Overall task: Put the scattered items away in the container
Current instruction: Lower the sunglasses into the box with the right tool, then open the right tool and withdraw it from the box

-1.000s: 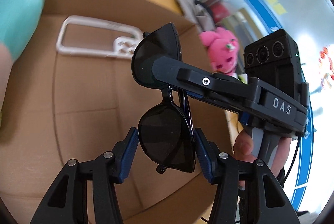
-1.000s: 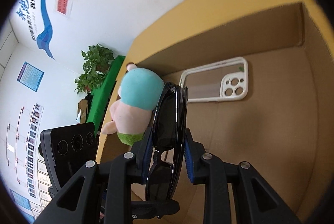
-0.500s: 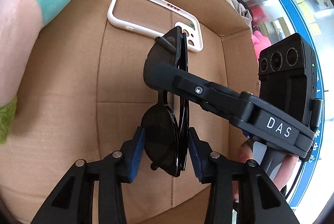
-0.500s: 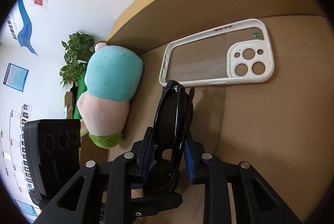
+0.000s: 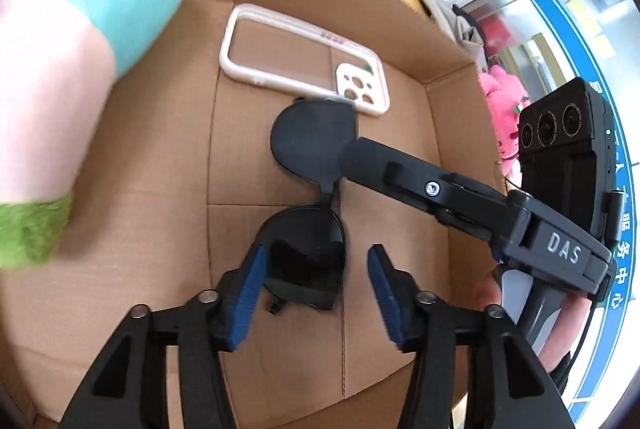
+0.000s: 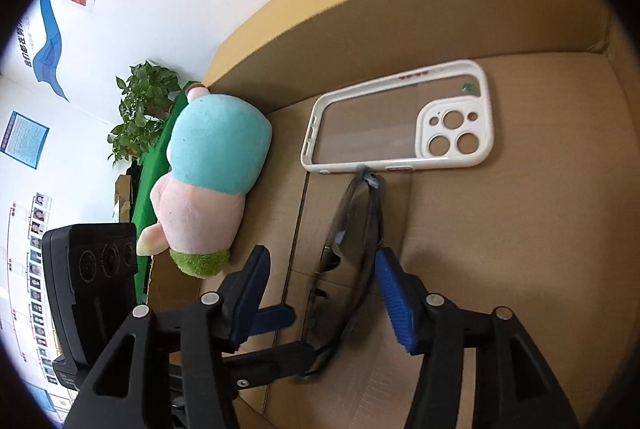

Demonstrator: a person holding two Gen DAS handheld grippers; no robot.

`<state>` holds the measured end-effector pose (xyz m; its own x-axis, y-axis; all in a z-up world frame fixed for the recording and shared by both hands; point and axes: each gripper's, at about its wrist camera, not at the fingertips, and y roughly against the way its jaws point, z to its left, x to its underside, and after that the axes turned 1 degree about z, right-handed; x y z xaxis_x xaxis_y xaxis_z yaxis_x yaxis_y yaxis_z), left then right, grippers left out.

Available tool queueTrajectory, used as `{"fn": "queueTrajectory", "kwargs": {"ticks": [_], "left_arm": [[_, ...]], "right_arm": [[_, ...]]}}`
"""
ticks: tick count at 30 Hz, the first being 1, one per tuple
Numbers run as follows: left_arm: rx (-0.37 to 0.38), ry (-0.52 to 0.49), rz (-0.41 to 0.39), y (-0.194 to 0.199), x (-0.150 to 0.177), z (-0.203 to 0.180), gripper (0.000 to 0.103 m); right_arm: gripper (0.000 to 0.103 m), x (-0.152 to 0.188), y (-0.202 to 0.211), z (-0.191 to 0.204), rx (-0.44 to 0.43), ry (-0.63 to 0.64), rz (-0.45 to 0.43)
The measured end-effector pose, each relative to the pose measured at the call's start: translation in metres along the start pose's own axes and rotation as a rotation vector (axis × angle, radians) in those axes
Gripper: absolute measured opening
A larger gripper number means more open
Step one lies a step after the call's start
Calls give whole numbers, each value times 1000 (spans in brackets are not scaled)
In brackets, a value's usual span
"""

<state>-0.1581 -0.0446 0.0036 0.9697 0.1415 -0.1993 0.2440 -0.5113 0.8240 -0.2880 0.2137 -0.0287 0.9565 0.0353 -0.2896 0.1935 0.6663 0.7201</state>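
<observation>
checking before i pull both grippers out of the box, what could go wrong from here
1. Both grippers, left gripper and right gripper, are open but straddle the sunglasses; a slanted withdrawal could snag the frame and drag it out.
2. The sunglasses' far tip touches the phone case, so any drag may shove it.
3. The pads could scuff the dark lenses.

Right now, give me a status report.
Left gripper open, right gripper open. Sunglasses released on cardboard box floor. Phone case and plush toy alongside.

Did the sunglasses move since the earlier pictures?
Yes. The sunglasses dropped from between the closed fingers onto the box floor, beside the phone case.
</observation>
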Motion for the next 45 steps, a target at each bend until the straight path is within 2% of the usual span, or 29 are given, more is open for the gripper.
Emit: {"fn": "queueTrajectory", "kwargs": {"ticks": [2, 5, 7, 8, 12, 14, 17, 21, 28, 37, 45], "left_arm": [[-2, -22, -37, 12, 5, -6, 65], [-52, -82, -126, 35, 17, -20, 72], [-93, -133, -209, 52, 26, -33, 77], [-120, -160, -265, 65, 36, -37, 82], [-260, -255, -488, 105, 74, -54, 99], [-316, -278, -577, 120, 96, -58, 103], [-365, -300, -657, 130, 117, -63, 102], [-414, -306, -692, 135, 146, -62, 102], [-398, -310, -690, 134, 178, -64, 102], [-404, -325, -716, 131, 189, -75, 102], [-393, -315, -697, 122, 188, -75, 102]], "right_arm": [[55, 4, 13, 5, 24, 18, -26], [59, 17, 34, 13, 86, 61, -77], [73, 29, 49, 25, 153, 106, -119], [76, 37, 56, 35, 199, 139, -148], [77, 83, 87, 69, 360, 273, -260], [77, 106, 96, 85, 435, 324, -310], [77, 137, 110, 98, 500, 343, -394], [77, 162, 124, 103, 541, 315, -455], [77, 187, 135, 112, 584, 345, -477], [77, 205, 138, 113, 588, 370, -479], [77, 208, 137, 104, 582, 362, -464]]}}
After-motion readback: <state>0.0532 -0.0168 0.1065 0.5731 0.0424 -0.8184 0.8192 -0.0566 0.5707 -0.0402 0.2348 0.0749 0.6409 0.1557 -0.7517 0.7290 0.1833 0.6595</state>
